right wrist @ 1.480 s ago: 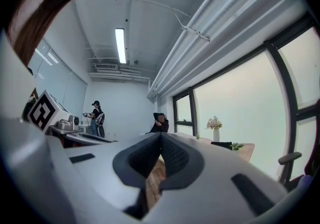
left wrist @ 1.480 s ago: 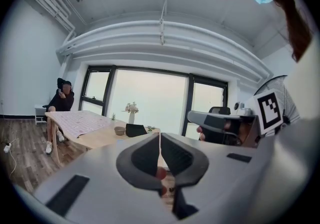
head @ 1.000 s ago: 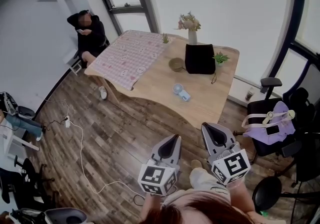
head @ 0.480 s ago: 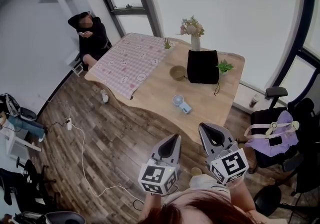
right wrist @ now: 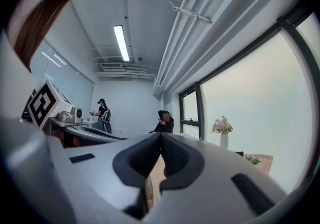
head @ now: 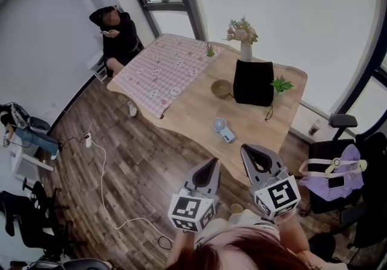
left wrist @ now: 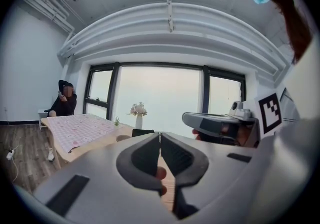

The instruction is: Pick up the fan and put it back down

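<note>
A small light-blue hand fan (head: pixel 221 128) lies flat on the wooden table (head: pixel 199 102), near its front edge. My left gripper (head: pixel 211 162) and right gripper (head: pixel 249 150) are held side by side short of that edge, both pointing toward the table. Neither touches the fan. In the left gripper view the left gripper (left wrist: pixel 160 135) has its jaws together with nothing between them. The right gripper (right wrist: pixel 160 136) looks the same in its own view. The fan is hidden behind the jaws in both gripper views.
On the table stand a black bag (head: pixel 253 81), a vase of flowers (head: pixel 245 42), a small bowl (head: pixel 220 88), two little plants and a pink patterned cloth (head: pixel 162 71). A person (head: pixel 118 36) sits at the far left corner. An office chair with a purple bag (head: pixel 334 175) stands right; a white cable (head: pixel 103 172) crosses the floor.
The table and fan have come closer to both grippers, and the whole room has shifted in view as I walk toward the table. Both grippers stay shut.
</note>
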A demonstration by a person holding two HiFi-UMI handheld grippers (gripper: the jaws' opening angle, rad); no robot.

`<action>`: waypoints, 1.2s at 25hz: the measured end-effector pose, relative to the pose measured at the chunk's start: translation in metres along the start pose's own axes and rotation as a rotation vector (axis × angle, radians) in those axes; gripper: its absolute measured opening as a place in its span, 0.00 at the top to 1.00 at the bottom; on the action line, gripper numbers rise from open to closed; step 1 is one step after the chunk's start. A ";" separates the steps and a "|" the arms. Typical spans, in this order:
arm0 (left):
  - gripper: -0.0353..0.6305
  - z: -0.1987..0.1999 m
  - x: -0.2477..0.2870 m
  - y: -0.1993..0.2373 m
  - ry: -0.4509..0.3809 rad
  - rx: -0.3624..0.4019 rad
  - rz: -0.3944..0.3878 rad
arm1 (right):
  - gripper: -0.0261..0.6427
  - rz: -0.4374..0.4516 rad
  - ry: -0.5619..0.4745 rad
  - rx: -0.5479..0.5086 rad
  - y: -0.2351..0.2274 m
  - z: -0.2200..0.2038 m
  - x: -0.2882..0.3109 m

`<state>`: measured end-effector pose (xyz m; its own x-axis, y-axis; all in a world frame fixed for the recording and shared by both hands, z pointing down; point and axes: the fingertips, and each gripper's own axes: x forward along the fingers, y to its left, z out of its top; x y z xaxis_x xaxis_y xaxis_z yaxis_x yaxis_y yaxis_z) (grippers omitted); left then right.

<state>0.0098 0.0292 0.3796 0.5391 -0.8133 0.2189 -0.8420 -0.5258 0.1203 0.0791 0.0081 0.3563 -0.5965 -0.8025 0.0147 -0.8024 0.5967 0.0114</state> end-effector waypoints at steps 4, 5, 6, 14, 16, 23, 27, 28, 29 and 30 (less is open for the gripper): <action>0.93 -0.003 0.006 0.005 0.012 -0.007 0.022 | 0.96 0.020 0.021 0.005 -0.007 -0.007 0.010; 0.93 -0.004 0.007 0.007 0.015 -0.010 0.028 | 0.96 0.026 0.026 0.003 -0.008 -0.009 0.013; 0.93 -0.004 0.007 0.009 0.017 -0.012 0.034 | 0.96 0.031 0.030 -0.001 -0.008 -0.011 0.016; 0.93 0.000 0.023 0.032 0.018 -0.016 0.042 | 0.96 0.047 0.063 -0.013 -0.013 -0.017 0.047; 0.93 0.004 0.029 0.039 0.014 -0.014 0.036 | 0.96 0.044 0.073 -0.016 -0.016 -0.020 0.056; 0.93 0.012 0.051 0.064 0.011 -0.012 0.012 | 0.96 0.029 0.115 -0.033 -0.027 -0.032 0.085; 0.93 0.015 0.063 0.079 0.015 -0.013 0.001 | 0.96 0.022 0.146 -0.049 -0.033 -0.042 0.103; 0.93 0.015 0.067 0.083 0.017 -0.013 -0.002 | 0.96 0.021 0.153 -0.051 -0.035 -0.045 0.107; 0.93 0.015 0.070 0.086 0.019 -0.013 -0.004 | 0.96 0.020 0.161 -0.052 -0.037 -0.048 0.111; 0.93 0.016 0.073 0.089 0.020 -0.014 -0.007 | 0.96 0.018 0.168 -0.052 -0.038 -0.051 0.115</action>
<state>-0.0259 -0.0809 0.3912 0.5446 -0.8045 0.2371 -0.8385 -0.5279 0.1351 0.0422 -0.1065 0.4084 -0.5962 -0.7819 0.1821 -0.7867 0.6142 0.0617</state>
